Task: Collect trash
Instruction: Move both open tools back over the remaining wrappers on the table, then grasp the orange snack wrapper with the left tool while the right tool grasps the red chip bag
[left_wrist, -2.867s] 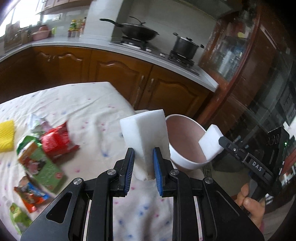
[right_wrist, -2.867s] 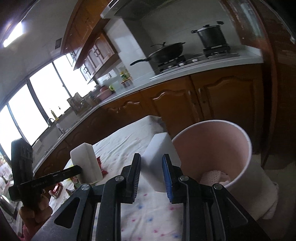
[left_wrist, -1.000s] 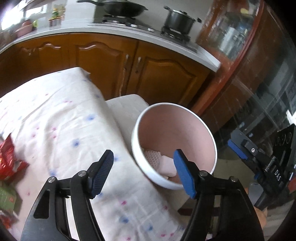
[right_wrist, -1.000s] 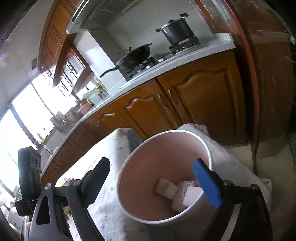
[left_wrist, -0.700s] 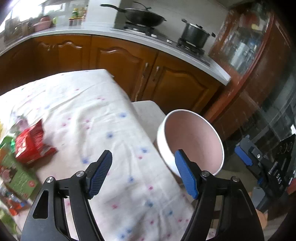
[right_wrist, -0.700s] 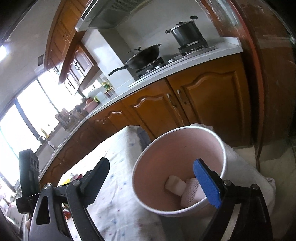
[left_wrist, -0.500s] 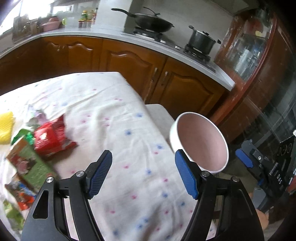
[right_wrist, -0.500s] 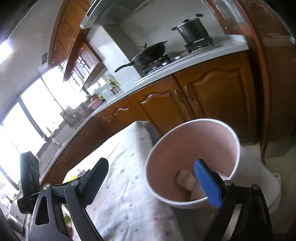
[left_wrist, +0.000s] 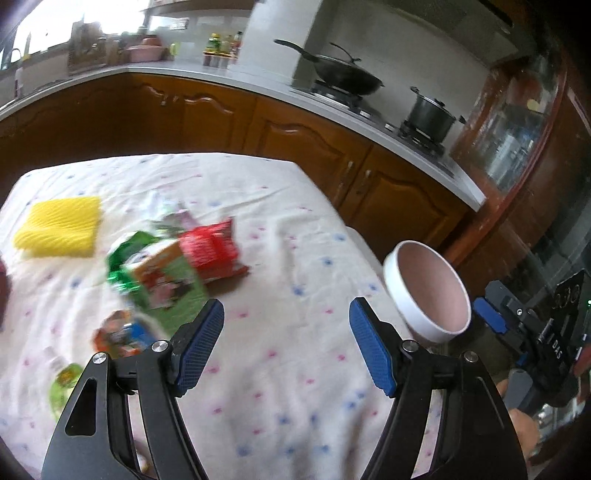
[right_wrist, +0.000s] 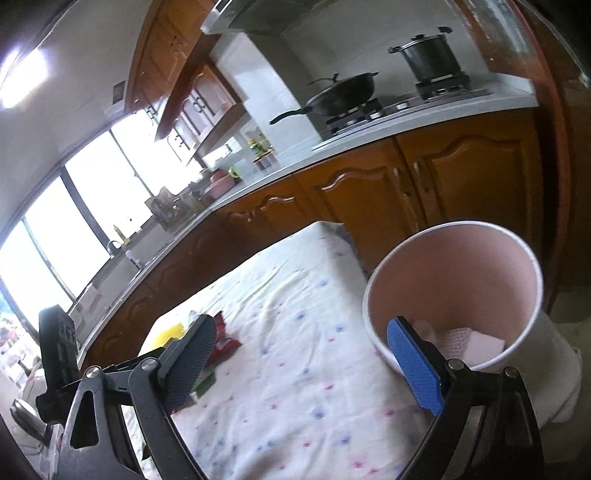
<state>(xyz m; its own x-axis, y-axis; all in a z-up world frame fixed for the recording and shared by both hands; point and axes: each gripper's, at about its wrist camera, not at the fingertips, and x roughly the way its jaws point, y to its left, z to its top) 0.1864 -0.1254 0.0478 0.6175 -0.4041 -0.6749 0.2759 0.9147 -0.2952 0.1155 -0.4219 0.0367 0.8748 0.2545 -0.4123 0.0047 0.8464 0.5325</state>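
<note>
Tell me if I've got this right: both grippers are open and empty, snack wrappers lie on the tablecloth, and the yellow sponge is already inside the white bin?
Nearly. The left gripper and right gripper are open and empty, and wrappers lie on the tablecloth. But the yellow sponge is not in the white bin: the left wrist view shows it on the cloth, beyond the wrappers.

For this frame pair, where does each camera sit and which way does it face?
Left wrist: on the left gripper, above the clothed table, facing wrappers, yellow sponge and bin; right gripper and a hand show.
Right wrist: on the right gripper, tilted, facing the bin and counter; left gripper's body at left.
Shared: bin, table, wok, pot.
</note>
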